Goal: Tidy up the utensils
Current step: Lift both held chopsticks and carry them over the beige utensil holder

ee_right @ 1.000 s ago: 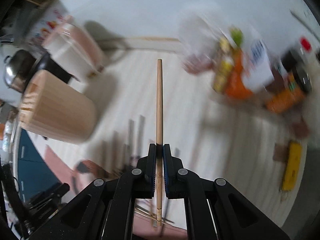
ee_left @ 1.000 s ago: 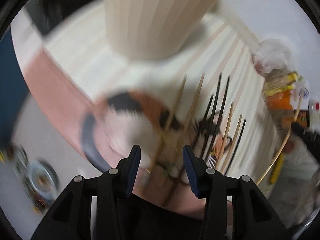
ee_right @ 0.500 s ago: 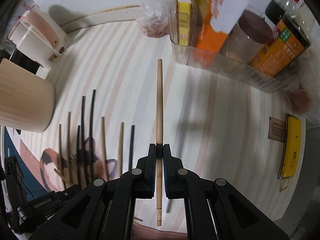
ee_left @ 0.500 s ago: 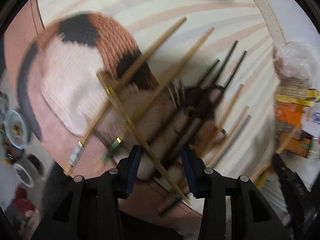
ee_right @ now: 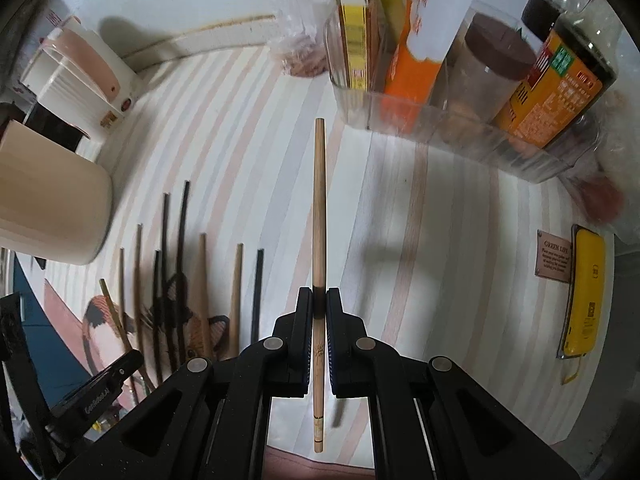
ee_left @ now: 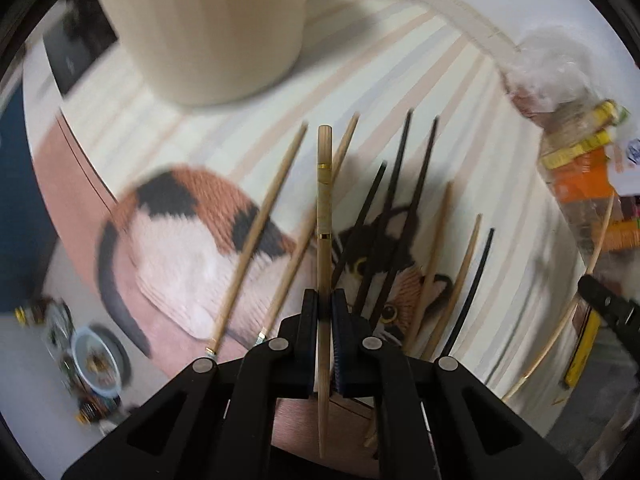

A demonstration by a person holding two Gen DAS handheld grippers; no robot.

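Bamboo chopstick (ee_left: pixel 323 240) pinched in left gripper (ee_left: pixel 325 312); right gripper (ee_right: pixel 319 312) pinches plain chopstick (ee_right: pixel 319 208) above striped cloth (ee_right: pixel 248 140).

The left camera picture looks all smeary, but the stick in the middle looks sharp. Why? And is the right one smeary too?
Left wrist view: the cat mat and the loose chopsticks are streaked by motion blur, while the gold-banded chopstick clamped in the left gripper stays sharp. Right wrist view: mostly crisp, with the held chopstick casting a soft shadow on the striped tablecloth, whose stripes bend from the fisheye lens.
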